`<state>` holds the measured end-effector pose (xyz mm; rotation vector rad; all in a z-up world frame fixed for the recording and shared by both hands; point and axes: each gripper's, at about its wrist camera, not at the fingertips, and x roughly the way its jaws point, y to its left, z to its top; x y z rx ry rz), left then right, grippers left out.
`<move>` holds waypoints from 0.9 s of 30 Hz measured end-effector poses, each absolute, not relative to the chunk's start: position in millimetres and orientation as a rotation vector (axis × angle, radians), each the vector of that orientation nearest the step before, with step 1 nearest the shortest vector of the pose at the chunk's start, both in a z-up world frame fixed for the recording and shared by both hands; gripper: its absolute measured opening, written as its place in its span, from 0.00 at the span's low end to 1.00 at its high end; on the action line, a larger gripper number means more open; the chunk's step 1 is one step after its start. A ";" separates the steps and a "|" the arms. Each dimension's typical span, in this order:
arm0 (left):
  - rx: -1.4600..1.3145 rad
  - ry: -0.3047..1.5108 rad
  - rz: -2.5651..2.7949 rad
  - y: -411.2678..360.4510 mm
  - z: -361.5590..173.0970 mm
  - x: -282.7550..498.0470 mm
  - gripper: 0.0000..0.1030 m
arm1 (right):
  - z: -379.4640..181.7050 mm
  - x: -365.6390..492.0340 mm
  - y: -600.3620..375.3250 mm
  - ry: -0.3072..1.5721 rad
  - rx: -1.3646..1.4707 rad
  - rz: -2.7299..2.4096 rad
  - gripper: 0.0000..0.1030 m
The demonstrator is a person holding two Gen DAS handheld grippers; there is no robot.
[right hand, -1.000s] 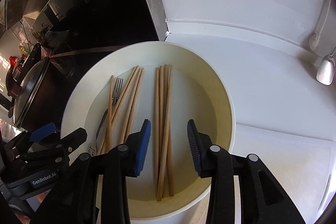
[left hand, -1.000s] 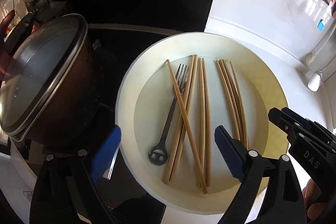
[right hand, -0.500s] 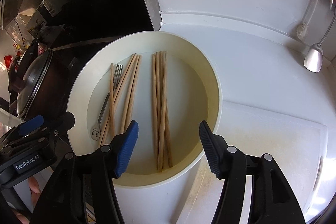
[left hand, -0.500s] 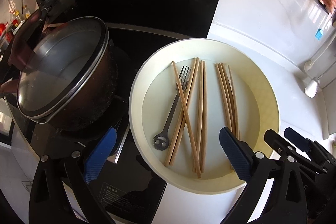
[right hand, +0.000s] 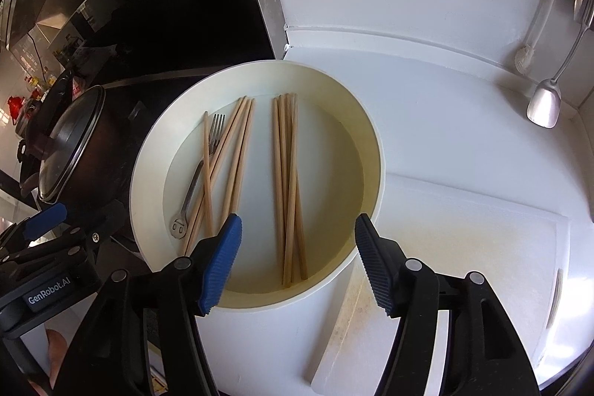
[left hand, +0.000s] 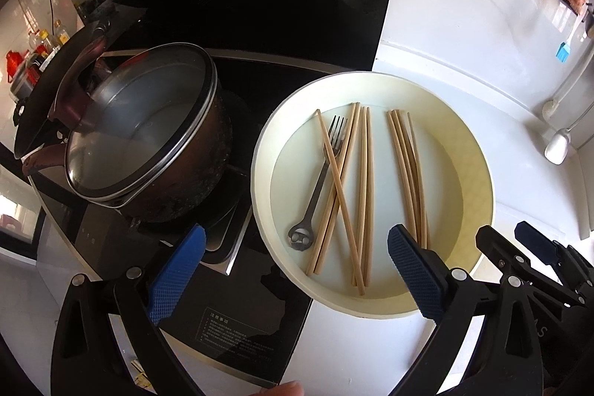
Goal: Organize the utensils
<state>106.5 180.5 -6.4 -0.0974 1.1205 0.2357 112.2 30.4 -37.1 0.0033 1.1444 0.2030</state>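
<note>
Item: sorting step. You are holding the right gripper (right hand: 297, 260) spread, its jaws just widened, empty, above the aligned chopsticks (right hand: 287, 188); next, descending onto the fork (right hand: 200, 173) left of it.

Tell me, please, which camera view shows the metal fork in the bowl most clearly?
The left wrist view shows the fork best: tines, handle and looped end are plain, with only chopsticks crossing it. In the right wrist view the fork appears smaller, with chopsticks crossing its handle too.
</note>
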 end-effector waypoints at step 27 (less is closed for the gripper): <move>-0.097 1.129 0.216 171.1 -2.0 98.3 0.94 | -29.8 101.2 30.5 1.128 0.001 0.198 0.59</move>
